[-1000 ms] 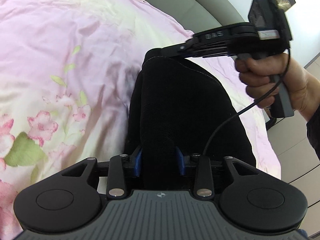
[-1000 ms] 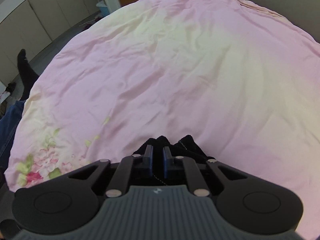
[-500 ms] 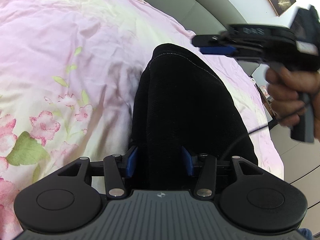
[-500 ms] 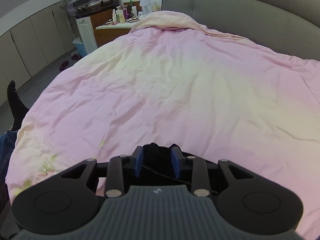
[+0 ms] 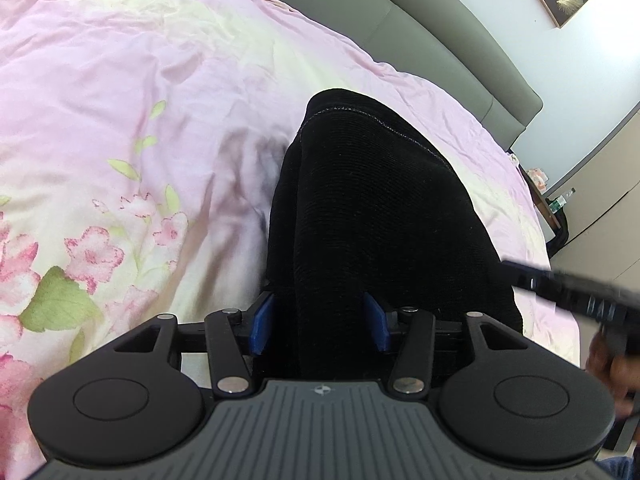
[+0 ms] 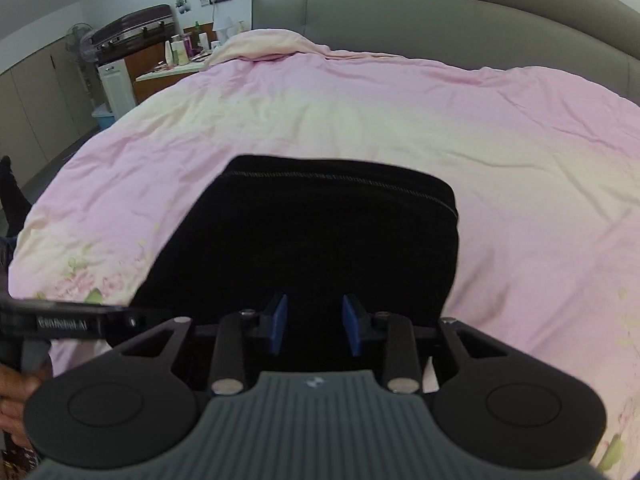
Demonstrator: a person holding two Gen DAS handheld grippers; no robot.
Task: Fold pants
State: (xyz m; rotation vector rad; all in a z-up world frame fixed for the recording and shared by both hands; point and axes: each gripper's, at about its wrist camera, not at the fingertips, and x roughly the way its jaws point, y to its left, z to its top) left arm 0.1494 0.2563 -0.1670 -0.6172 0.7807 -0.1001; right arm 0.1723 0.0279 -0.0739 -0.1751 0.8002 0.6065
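Note:
Black pants [image 5: 380,208] lie folded in a compact stack on the pink bed cover, also shown in the right wrist view [image 6: 320,232]. My left gripper [image 5: 320,322] is open, its blue pads on either side of the near edge of the stack. My right gripper [image 6: 314,324] is open above the near edge of the pants, holding nothing. The right gripper also shows blurred at the right edge of the left wrist view [image 5: 576,292]. The left gripper shows at the left edge of the right wrist view [image 6: 80,320].
A pink floral duvet [image 6: 400,120] covers the bed. A grey headboard [image 6: 440,20] runs along the far side. A side table with bottles [image 6: 176,60] and cabinets [image 6: 32,96] stand beyond the bed at the left.
My right gripper let go of the pants' far edge, opened and pulled back to the near side. My left gripper opened wider around the near edge.

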